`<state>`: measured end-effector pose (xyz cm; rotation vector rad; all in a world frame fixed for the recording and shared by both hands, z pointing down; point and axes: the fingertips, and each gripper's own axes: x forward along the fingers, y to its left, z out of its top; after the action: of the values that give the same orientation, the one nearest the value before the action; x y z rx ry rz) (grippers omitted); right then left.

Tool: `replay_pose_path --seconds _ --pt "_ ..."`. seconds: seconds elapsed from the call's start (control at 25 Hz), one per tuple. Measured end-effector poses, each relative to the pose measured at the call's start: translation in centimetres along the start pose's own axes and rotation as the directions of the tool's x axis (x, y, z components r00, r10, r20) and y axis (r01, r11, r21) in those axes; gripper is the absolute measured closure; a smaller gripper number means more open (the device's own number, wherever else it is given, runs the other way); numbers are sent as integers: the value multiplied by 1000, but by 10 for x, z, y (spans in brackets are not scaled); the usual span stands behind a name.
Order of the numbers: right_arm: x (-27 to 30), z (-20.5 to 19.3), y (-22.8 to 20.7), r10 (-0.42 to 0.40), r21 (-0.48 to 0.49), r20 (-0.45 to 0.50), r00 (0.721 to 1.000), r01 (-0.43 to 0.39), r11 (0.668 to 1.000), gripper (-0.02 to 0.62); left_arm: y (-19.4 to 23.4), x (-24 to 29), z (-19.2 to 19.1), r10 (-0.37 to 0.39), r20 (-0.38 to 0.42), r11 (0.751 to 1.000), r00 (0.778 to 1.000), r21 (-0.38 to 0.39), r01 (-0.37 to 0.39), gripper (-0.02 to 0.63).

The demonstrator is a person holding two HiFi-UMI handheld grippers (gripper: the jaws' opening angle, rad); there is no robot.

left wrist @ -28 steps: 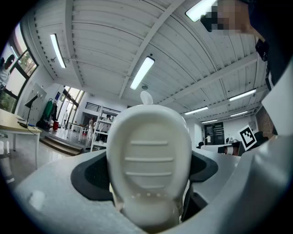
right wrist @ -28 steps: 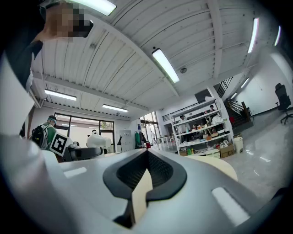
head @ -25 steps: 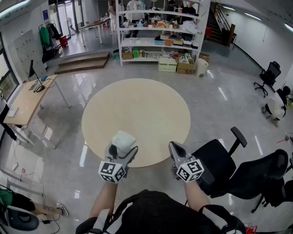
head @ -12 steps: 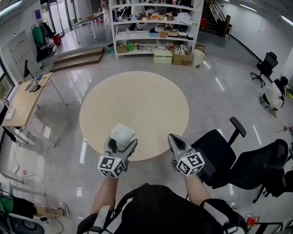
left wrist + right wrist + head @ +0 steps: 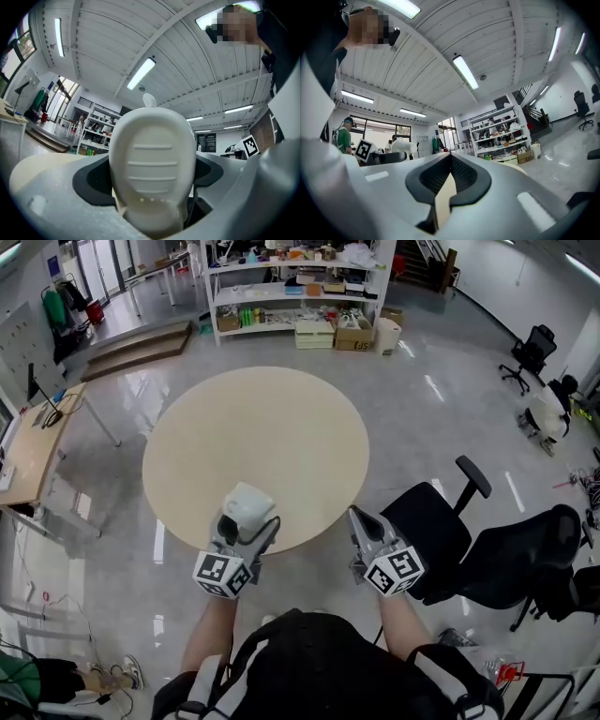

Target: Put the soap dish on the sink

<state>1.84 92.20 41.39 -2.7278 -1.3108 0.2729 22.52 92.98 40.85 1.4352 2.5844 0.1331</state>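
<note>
A white oval soap dish [image 5: 247,503] with ribs on its underside [image 5: 152,164] stands upright between the jaws of my left gripper [image 5: 244,524], which is shut on it. In the left gripper view the dish fills the middle and hides what lies ahead of the left gripper [image 5: 152,201]. My right gripper [image 5: 360,523] is level with it on the right, jaws together with nothing in them; in its own view the right gripper [image 5: 449,183] shows only a thin sliver between the pads. Both are held over the near edge of the round beige table [image 5: 253,442]. No sink is in view.
Black office chairs [image 5: 441,540] stand close on the right. A shelving rack [image 5: 291,287] with boxes is beyond the table, and a wooden desk [image 5: 33,446] is at the left. Glossy grey floor surrounds the table.
The head view has shifted, so the table and shelves sit further left and higher in the picture. Both grippers keep the same pose, and the soap dish stays held.
</note>
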Motion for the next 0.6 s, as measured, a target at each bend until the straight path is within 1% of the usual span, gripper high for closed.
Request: replay_pose_path --seconds 0.16,0.32,0.48,0.6 --pt "-26 9 -19 -80 1 10 997 80 997 589 -29 16 -3 -78 -4 997 997 -10 78 140" --pt "-55 10 -32 -132 -13 -1 991 132 991 589 -58 36 -14 -145 -21 989 989 -34 144 140" --pt "-94 17 -58 -207 -18 17 978 207 978 589 -97 57 -25 -240 -8 969 971 -65 239 140" --pt "-120 29 -77 -267 -34 51 962 269 963 589 -122 71 -33 -303 -19 950 953 -79 301 140"
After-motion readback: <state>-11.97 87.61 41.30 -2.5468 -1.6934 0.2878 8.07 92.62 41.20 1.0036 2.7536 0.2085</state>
